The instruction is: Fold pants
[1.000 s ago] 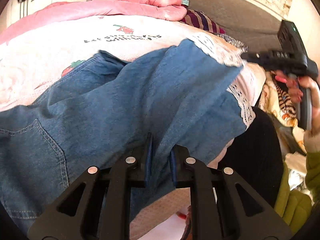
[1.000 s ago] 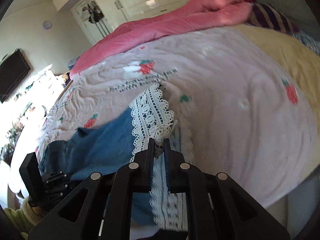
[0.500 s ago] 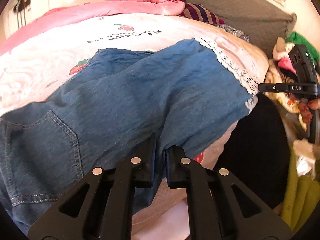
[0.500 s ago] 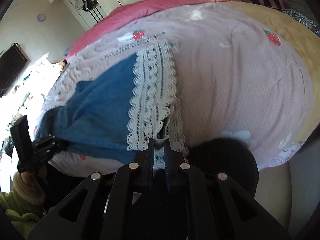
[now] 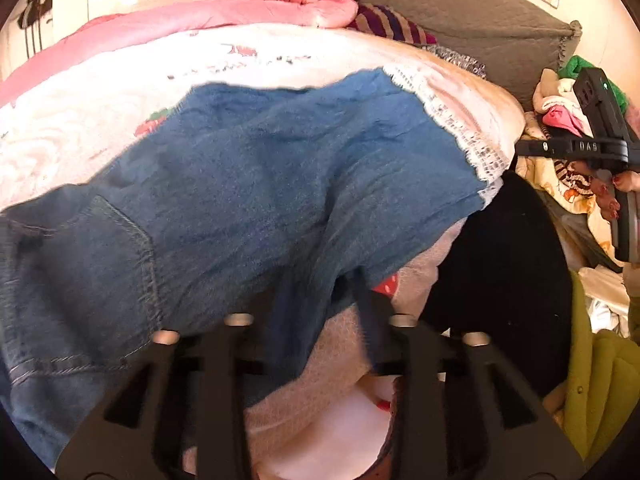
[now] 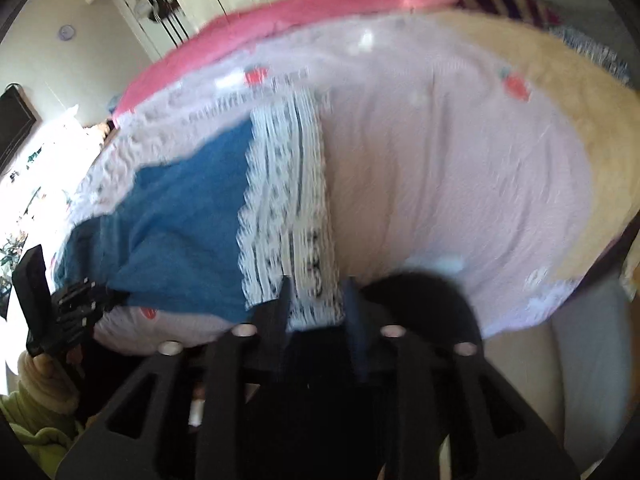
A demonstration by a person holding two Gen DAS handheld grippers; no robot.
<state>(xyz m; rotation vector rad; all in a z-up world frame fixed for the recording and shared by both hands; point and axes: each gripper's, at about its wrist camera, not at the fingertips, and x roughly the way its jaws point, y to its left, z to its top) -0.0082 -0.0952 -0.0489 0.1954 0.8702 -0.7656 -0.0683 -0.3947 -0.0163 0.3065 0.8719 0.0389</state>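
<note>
The blue denim pants [image 5: 248, 184] lie spread across the bed [image 6: 440, 168], on its pale strawberry-print cover, their white lace hem [image 6: 288, 216] at the bed's near edge. The left claw [image 5: 316, 300] has just been opening; its jaws stand apart with a fold of denim loose between them. The right claw [image 6: 316, 300] has likewise just been opening, spread around the lace hem without pinching it. A pink quilt [image 5: 224, 12] lies along the far side of the bed.
</note>
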